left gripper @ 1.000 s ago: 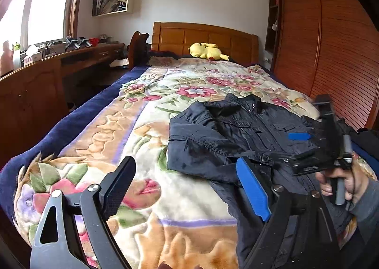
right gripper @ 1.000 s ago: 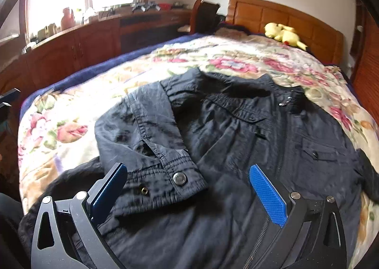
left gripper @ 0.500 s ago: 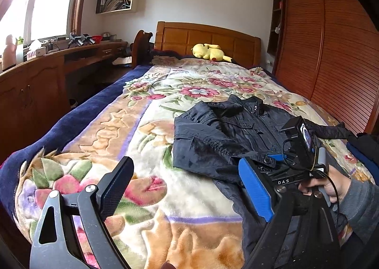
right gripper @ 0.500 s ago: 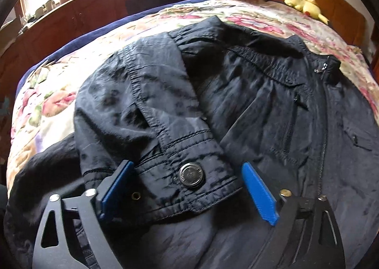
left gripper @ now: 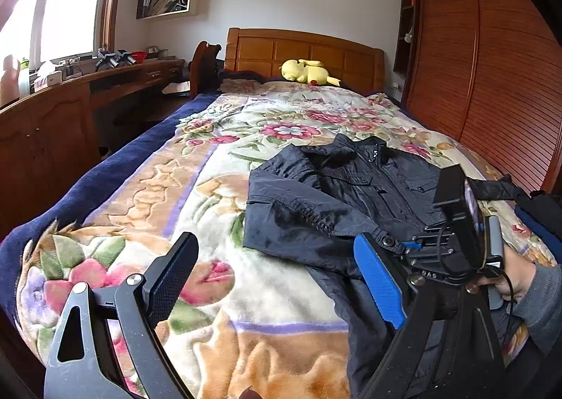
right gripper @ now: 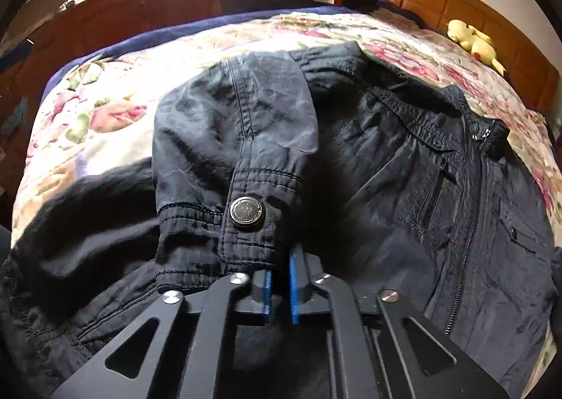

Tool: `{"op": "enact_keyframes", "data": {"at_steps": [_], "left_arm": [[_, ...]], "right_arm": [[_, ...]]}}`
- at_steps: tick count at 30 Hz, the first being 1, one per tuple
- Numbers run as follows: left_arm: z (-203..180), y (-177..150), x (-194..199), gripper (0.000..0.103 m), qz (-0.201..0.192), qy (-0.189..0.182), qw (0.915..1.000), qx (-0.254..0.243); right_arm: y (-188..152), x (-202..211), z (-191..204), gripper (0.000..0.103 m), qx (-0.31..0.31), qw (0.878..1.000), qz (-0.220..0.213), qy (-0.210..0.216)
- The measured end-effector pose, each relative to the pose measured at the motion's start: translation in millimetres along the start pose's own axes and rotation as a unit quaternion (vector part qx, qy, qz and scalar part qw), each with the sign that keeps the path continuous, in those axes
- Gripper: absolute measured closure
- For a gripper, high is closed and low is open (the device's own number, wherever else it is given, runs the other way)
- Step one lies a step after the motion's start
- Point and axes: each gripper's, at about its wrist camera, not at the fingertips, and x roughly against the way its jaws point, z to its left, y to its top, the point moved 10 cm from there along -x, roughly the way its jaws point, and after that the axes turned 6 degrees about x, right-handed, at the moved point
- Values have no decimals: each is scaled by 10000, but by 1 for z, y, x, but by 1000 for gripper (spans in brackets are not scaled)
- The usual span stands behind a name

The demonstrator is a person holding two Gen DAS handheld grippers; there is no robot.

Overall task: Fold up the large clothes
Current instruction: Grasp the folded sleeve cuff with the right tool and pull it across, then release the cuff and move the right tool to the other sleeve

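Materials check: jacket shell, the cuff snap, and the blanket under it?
Jacket: thin woven synthetic, probably nylon; matte with a slight sheen and fine crinkles. Cuff snap: looks like metal; shiny rim, dark engraved face. Blanket: plush fleece, likely polyester; fuzzy nap, printed flowers. Right tongs are shut on the cuff.

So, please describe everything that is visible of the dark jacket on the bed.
The jacket is dark navy or black, of thin, crinkled woven fabric. It lies front up on the floral blanket, collar toward the headboard. It has a front zipper, a zipped chest pocket and a flap pocket. One sleeve is folded across the chest; its cuff has a metal snap button. The right gripper is shut on the cuff edge.
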Motion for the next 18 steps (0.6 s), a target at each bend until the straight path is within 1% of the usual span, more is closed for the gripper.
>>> {"op": "enact_keyframes", "data": {"at_steps": [3, 9, 13, 18], "left_arm": [[-7, 0, -2, 12, 18, -30, 10000, -26], [-22, -1, -4, 12, 21, -136, 9998, -144], [-28, -3, -6, 12, 58, -162, 9997, -174], [-40, -2, -5, 12, 21, -239, 9995, -212]], "right_arm": [[6, 22, -7, 101, -103, 9995, -290, -121], [9, 83, -15, 101, -214, 9957, -849, -294], [-3, 129, -19, 101, -329, 9915, -1163, -474], [-26, 175, -32, 101, -384, 9871, -1284, -873]]}}
